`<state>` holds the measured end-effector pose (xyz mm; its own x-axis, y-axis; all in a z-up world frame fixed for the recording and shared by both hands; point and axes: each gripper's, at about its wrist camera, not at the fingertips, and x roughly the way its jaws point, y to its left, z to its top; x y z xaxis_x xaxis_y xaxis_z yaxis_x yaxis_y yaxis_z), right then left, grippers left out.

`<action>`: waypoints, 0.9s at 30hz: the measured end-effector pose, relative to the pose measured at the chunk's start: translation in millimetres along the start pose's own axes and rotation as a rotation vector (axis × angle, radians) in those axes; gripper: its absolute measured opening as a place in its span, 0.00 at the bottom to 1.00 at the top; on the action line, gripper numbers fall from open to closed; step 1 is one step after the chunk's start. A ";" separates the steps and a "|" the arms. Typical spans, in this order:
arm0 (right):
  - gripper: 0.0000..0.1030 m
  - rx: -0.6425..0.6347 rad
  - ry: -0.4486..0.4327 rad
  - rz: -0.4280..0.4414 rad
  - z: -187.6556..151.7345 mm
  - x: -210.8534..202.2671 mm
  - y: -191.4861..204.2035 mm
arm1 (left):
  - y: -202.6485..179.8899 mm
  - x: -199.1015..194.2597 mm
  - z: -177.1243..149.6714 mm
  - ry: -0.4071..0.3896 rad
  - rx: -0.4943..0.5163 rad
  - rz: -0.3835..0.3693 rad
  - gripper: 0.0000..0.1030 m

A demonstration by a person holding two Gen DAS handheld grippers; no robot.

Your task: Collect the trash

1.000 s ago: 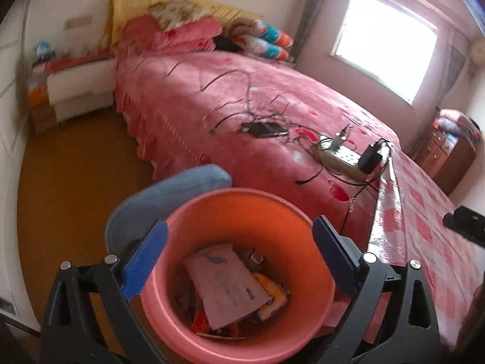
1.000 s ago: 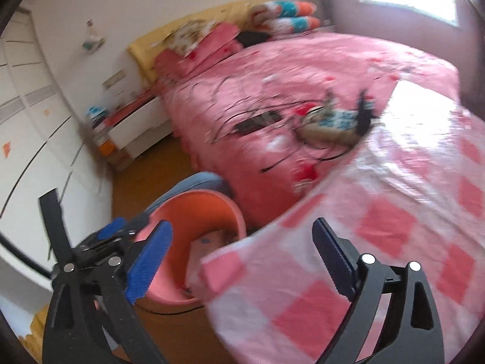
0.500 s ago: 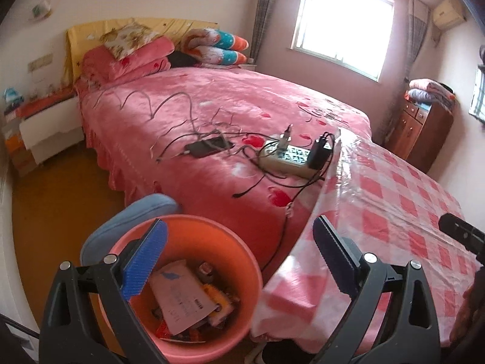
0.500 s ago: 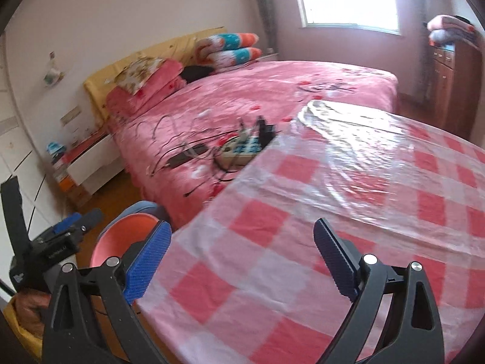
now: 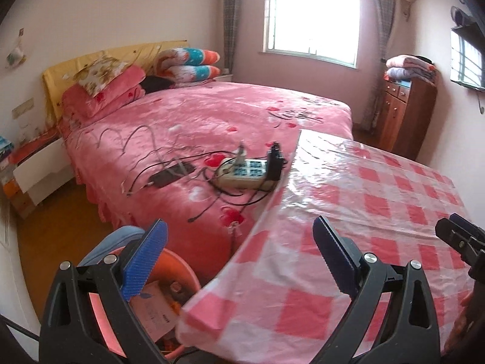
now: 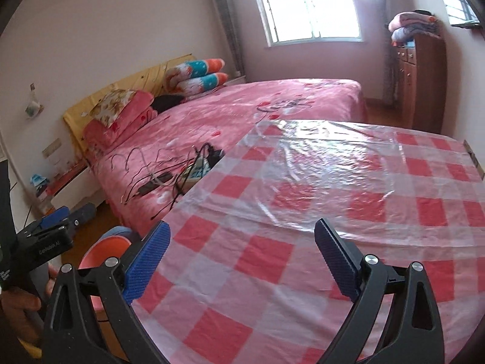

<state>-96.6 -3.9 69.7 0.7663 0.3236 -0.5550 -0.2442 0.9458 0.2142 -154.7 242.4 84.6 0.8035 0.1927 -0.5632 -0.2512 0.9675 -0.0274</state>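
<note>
Both cameras have swung up and away from the orange bin since a second ago, and now the checked table fills most of the view where the bin did before. Far left, the orange bin [image 5: 185, 268] sits on the floor just off the table's near left corner, tucked against the bed's side, with paper trash [image 5: 154, 309] lying inside it. A blue stool [image 5: 112, 242] stands right behind the bin. The left gripper [image 5: 239, 261] hangs over that corner, fingers spread wide, nothing between them; its left finger [image 5: 145, 261] sits above the bin, its right one above the cloth. On the bed [image 5: 212, 115], near the table's left edge, a power strip [image 5: 245, 173] lies among tangled cables, a phone [image 5: 171, 174] just to its left. Moving right, the table [image 6: 303, 182] carries a pink checked cloth under clear plastic. The right gripper [image 6: 242, 261] hovers above its near edge, fingers wide apart and holding nothing. At the far right a wooden cabinet [image 6: 421, 82] stands by the wall, folded blankets stacked on top.
</note>
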 end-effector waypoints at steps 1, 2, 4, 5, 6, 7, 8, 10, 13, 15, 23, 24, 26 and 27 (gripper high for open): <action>0.92 0.001 -0.007 -0.005 0.9 -2.3 -3.0 | -6.4 -1.0 1.4 -0.003 0.005 -0.008 0.94; 0.92 0.005 -0.021 -0.016 1.8 -6.5 -7.9 | -10.9 -1.4 2.4 -0.004 0.008 -0.014 0.94; 0.92 0.012 -0.036 -0.028 2.3 -11.6 -14.4 | -21.8 -2.0 5.1 -0.006 0.018 -0.030 0.94; 0.92 0.014 -0.041 -0.032 2.4 -14.1 -17.5 | -27.2 -2.4 5.9 -0.007 0.024 -0.035 0.94; 0.92 0.018 -0.047 -0.038 2.2 -16.7 -20.9 | -34.1 -2.2 7.7 -0.008 0.030 -0.044 0.94; 0.92 0.023 -0.053 -0.045 2.8 -18.9 -25.7 | -40.1 -2.8 9.0 -0.009 0.034 -0.054 0.94; 0.92 0.026 -0.057 -0.050 3.1 -20.4 -28.1 | -43.3 -3.2 9.9 -0.010 0.036 -0.060 0.94; 0.92 0.030 -0.066 -0.064 4.0 -23.6 -34.7 | -55.0 -3.9 12.1 -0.013 0.046 -0.076 0.94; 0.92 0.032 -0.083 -0.090 4.4 -29.3 -43.5 | -71.1 -3.7 14.8 -0.017 0.063 -0.095 0.94; 0.92 0.031 -0.094 -0.112 5.0 -33.6 -50.6 | -80.8 -4.4 15.2 -0.020 0.069 -0.109 0.94; 0.92 0.047 -0.126 -0.165 5.2 -48.0 -73.1 | -112.9 -5.5 15.7 -0.019 0.100 -0.147 0.94; 0.92 0.049 -0.128 -0.171 5.0 -49.6 -75.7 | -117.3 -5.7 15.6 -0.019 0.105 -0.152 0.94; 0.92 0.057 -0.131 -0.178 5.2 -52.0 -81.1 | -125.2 -6.6 15.0 -0.019 0.114 -0.163 0.94; 0.92 0.063 -0.135 -0.181 4.8 -54.0 -84.5 | -127.6 -6.7 15.0 -0.020 0.118 -0.168 0.94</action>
<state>-114.5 -101.5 85.4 0.8678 0.1376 -0.4775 -0.0610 0.9831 0.1726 -120.0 120.1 104.3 0.8395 0.0292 -0.5425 -0.0491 0.9985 -0.0222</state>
